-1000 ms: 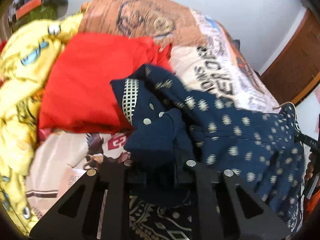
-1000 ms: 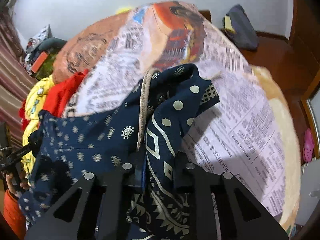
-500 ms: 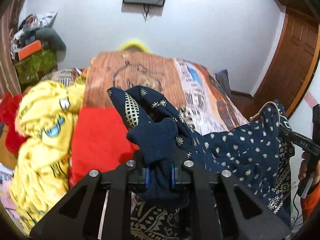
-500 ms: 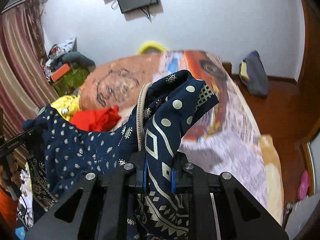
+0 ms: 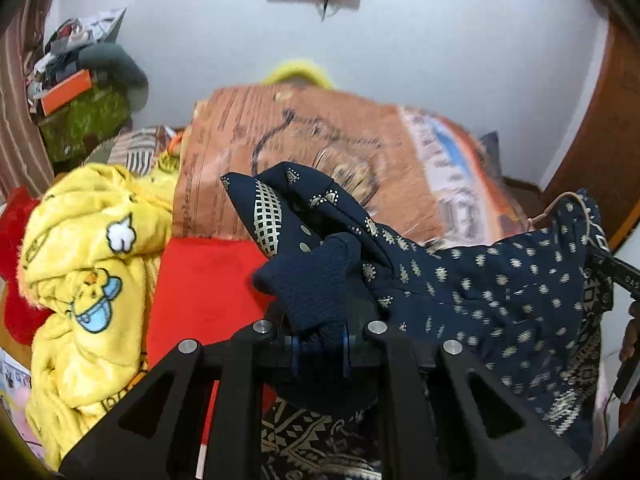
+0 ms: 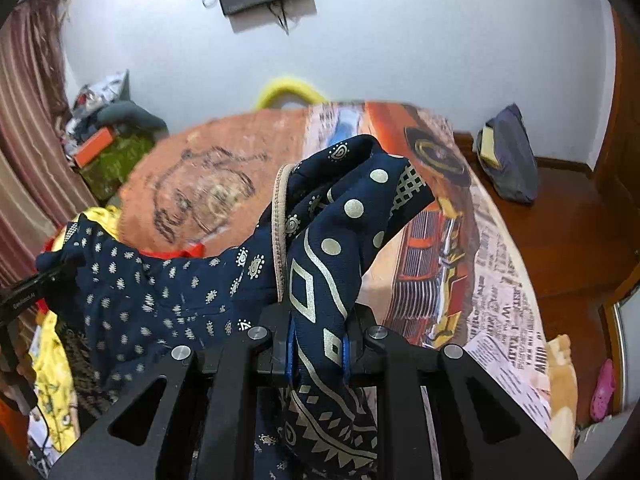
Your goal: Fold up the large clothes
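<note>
A large navy garment [image 5: 500,288] with small cream motifs and a patterned border hangs stretched between my two grippers, lifted above the bed. My left gripper [image 5: 318,344] is shut on one bunched corner of it. My right gripper [image 6: 318,346] is shut on the other corner, where the garment [image 6: 168,292] has big dots, diamonds and a beige cord. Each view shows the other gripper at the garment's far end, at the frame edge.
The bed [image 5: 320,144] has an orange and newspaper-print cover. A red cloth [image 5: 204,280] and a yellow cartoon blanket [image 5: 88,272] lie at its left. A cluttered shelf [image 5: 80,92] stands far left. A dark bag [image 6: 508,160] lies on the wooden floor at right.
Both grippers have risen with the navy garment, lifting it off the bed. The views have tilted up from the bed surface to the wall and the screen on it.
</note>
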### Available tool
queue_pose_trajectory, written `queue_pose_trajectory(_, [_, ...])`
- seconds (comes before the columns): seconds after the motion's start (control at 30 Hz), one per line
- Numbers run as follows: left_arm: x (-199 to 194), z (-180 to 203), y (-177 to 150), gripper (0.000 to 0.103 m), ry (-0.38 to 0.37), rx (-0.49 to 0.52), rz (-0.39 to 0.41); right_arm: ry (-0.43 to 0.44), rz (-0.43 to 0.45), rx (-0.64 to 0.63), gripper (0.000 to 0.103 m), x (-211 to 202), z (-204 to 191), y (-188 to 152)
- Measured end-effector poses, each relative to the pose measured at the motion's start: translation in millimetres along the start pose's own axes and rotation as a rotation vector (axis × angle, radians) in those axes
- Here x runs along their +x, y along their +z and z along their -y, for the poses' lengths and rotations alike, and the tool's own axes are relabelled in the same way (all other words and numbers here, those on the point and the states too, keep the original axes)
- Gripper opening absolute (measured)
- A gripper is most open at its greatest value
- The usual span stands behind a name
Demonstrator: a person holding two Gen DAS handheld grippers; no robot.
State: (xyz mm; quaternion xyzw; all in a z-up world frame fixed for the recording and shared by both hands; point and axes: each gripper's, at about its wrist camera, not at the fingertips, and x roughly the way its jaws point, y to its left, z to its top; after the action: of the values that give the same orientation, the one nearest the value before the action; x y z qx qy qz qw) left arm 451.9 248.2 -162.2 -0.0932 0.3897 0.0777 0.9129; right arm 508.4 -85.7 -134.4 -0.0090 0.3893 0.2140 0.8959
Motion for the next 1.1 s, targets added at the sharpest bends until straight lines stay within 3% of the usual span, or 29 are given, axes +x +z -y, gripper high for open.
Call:
queue_pose_trajectory(0.17, [50,-16,-14,0.014,0.042,-0.031,-0.077,-0.022,-0.065,0.059,0.015,39,22,-6])
queue_pose_trajectory(0.33, [77,-31,-30,0.017,0.032,-0.081,-0.137,-0.026,-0.124,0.081,0.016,57,36,-19])
queue_pose_trajectory(0.5, [83,-26,-39,0.027,0.074,-0.023,-0.164,-0.054,-0.134,0.063,0.022,56,36,-25])
queue_pose_trajectory(0.6, [77,-21,-45,0.042,0.123,0.023,-0.179,-0.076,-0.154,0.062,0.025,50,35,-27])
queue_pose_trajectory(0.73, [62,-19,-54,0.054,0.129,0.037,-0.198,-0.115,-0.201,0.042,0.048,41,32,-32])
queue_pose_trajectory(0.8, [52,-19,-57,0.065,0.118,0.027,-0.206,-0.127,-0.206,0.021,0.05,32,28,-36])
queue_pose_trajectory(0.97, [18,-12,-67,0.066,0.076,0.031,-0.217,-0.131,-0.247,-0.034,0.053,-2,13,-48])
queue_pose_trajectory(1.1, [-20,-3,-76,0.067,0.041,0.069,-0.198,-0.12,-0.214,-0.075,0.054,-39,-5,-57])
